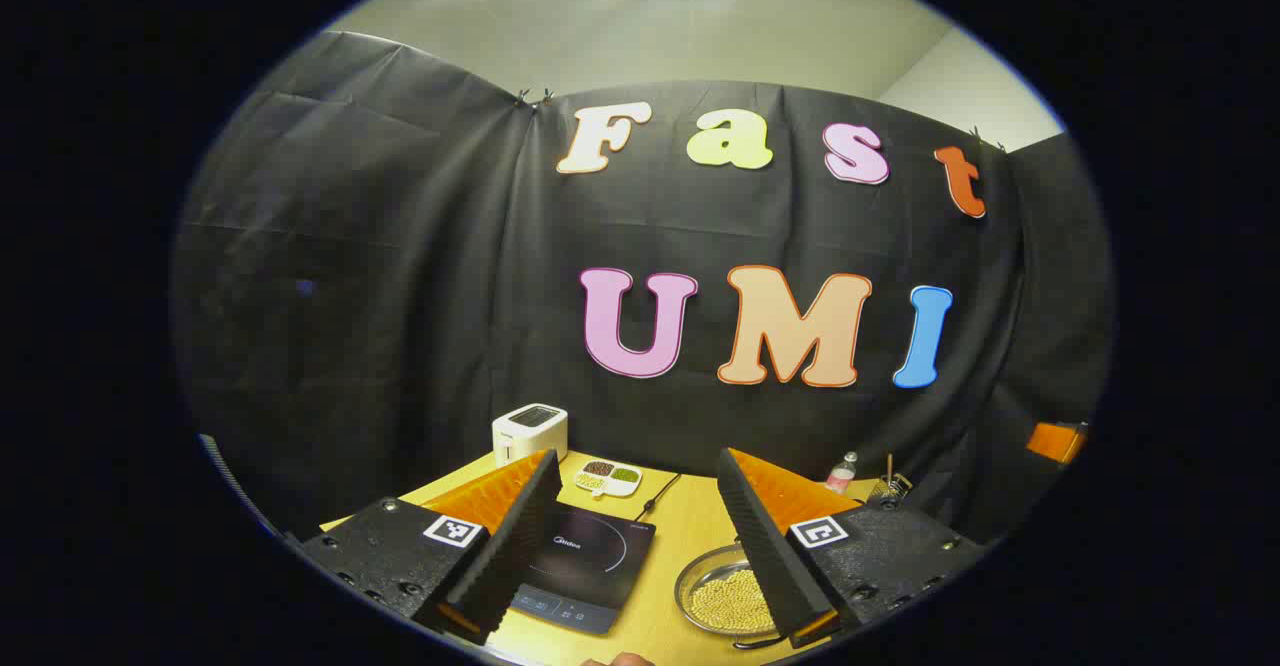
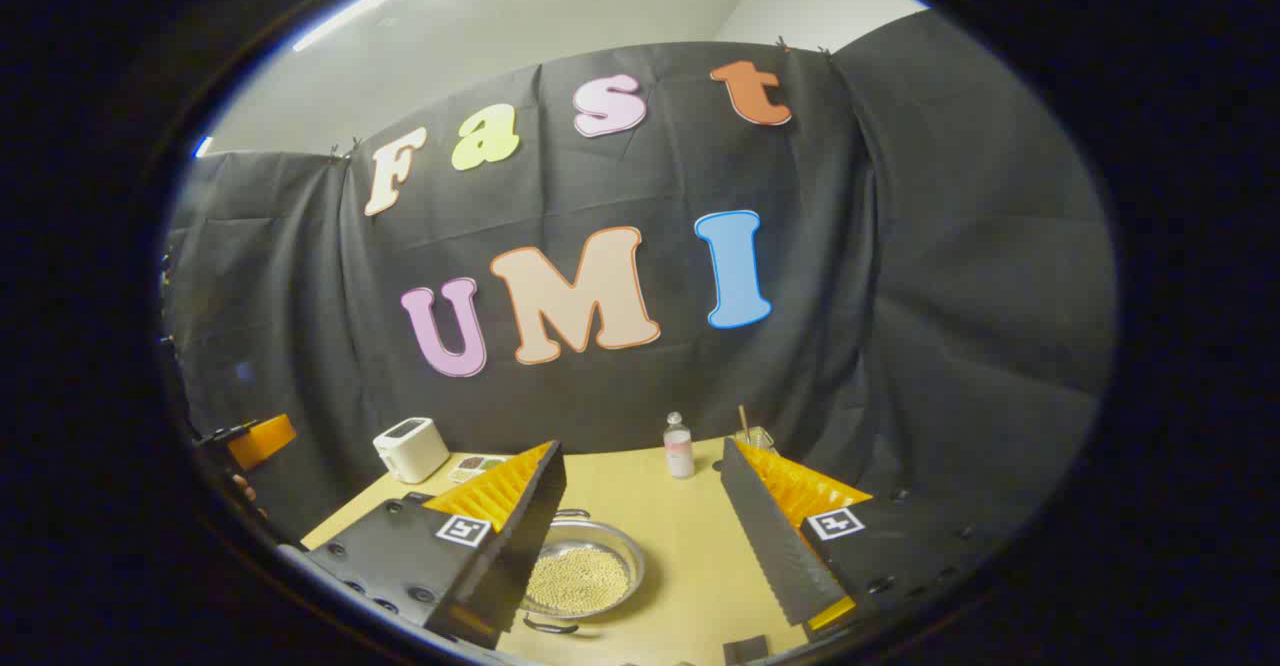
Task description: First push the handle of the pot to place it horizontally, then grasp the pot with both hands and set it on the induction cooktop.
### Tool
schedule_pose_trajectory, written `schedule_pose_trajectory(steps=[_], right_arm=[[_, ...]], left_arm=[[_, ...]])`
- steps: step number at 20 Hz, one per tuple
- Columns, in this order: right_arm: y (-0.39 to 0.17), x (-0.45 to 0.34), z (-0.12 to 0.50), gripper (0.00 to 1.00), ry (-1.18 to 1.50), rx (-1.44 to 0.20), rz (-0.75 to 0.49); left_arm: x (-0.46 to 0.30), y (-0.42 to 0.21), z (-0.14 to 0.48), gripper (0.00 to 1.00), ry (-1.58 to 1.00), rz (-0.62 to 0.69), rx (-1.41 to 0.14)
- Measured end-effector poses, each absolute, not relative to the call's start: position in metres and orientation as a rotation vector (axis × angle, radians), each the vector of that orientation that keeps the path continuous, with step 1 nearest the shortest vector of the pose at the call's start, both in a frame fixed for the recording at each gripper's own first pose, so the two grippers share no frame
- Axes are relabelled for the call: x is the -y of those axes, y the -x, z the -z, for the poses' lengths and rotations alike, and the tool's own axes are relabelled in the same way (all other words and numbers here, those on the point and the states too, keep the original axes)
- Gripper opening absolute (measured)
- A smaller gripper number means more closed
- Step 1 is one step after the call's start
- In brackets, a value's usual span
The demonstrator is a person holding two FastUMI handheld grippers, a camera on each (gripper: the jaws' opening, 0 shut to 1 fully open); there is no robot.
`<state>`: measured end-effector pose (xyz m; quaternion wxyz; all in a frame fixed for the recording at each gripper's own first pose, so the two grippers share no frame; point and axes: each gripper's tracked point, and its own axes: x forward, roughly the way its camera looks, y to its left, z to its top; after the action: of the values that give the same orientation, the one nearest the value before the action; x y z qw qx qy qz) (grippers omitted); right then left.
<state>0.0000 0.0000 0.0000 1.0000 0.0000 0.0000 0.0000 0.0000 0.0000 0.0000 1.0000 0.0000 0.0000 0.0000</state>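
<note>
Both grippers' fingers [image 1: 770, 546] [image 2: 770, 536] spread wide above pot [image 2: 580, 571].

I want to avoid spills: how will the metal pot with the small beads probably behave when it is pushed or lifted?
The pot looks shallow and wide, so tipping seems unlikely. Its smooth metal may slide easily on the table. The loose beads inside probably roll and shift when tilted.

Pot [image 1: 722, 596] partly hidden behind the left gripper's [image 1: 640, 536] finger, near handle cut by the edge. Induction cooktop [image 1: 590, 561], left of pot, part-covered likewise. Jar [image 2: 757, 438] behind pot too small to identify; dish [image 2: 478, 464] mostly hidden.
</note>
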Motion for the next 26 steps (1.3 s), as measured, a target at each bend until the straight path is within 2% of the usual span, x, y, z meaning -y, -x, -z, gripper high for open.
schedule_pose_trajectory(steps=[1,8,9,13,15,16,18,19,21,22,23,24,25,26], right_arm=[[0.000,0.000,-0.001,0.92,-0.002,0.004,0.003],[0.004,-0.020,0.001,0.92,0.004,0.018,0.016],[0.005,-0.027,0.004,0.87,0.007,0.015,0.015],[0.015,-0.049,0.013,0.84,0.024,0.009,0.058],[0.022,-0.065,0.019,0.67,0.020,0.003,0.077],[0.025,-0.074,0.022,0.63,0.017,-0.001,0.083],[0.032,-0.093,0.032,0.63,0.028,-0.020,0.088],[0.033,-0.096,0.036,0.62,0.036,-0.015,0.109],[0.045,-0.113,0.040,0.19,0.031,-0.027,0.124],[0.049,-0.123,0.049,0.17,0.025,-0.046,0.119],[0.053,-0.124,0.054,0.34,0.024,-0.050,0.146],[0.057,-0.125,0.055,0.25,0.005,-0.043,0.169],[0.061,-0.131,0.059,0.02,-0.008,-0.055,0.163],[0.064,-0.131,0.070,0.02,-0.011,-0.071,0.173]], left_arm=[[0.000,-0.001,0.002,0.93,0.000,0.003,-0.008],[-0.015,0.001,0.009,0.96,-0.029,0.030,-0.026],[-0.019,0.001,0.009,0.93,-0.025,0.036,-0.026],[-0.042,0.000,0.009,0.93,-0.038,0.057,-0.026],[-0.055,-0.001,0.009,0.96,-0.064,0.072,-0.026],[-0.062,-0.001,0.011,0.92,-0.082,0.082,-0.035],[-0.073,-0.002,0.014,0.96,-0.097,0.100,-0.039],[-0.074,-0.003,0.015,0.93,-0.091,0.118,-0.046],[-0.078,0.000,0.024,0.96,-0.100,0.150,-0.068],[-0.081,-0.001,0.027,0.93,-0.107,0.164,-0.073],[-0.082,0.000,0.026,0.96,-0.108,0.180,-0.071],[-0.082,0.000,0.028,0.96,-0.109,0.195,-0.071],[-0.084,0.000,0.028,0.93,-0.112,0.207,-0.071],[-0.087,0.001,0.030,0.93,-0.112,0.218,-0.071]])
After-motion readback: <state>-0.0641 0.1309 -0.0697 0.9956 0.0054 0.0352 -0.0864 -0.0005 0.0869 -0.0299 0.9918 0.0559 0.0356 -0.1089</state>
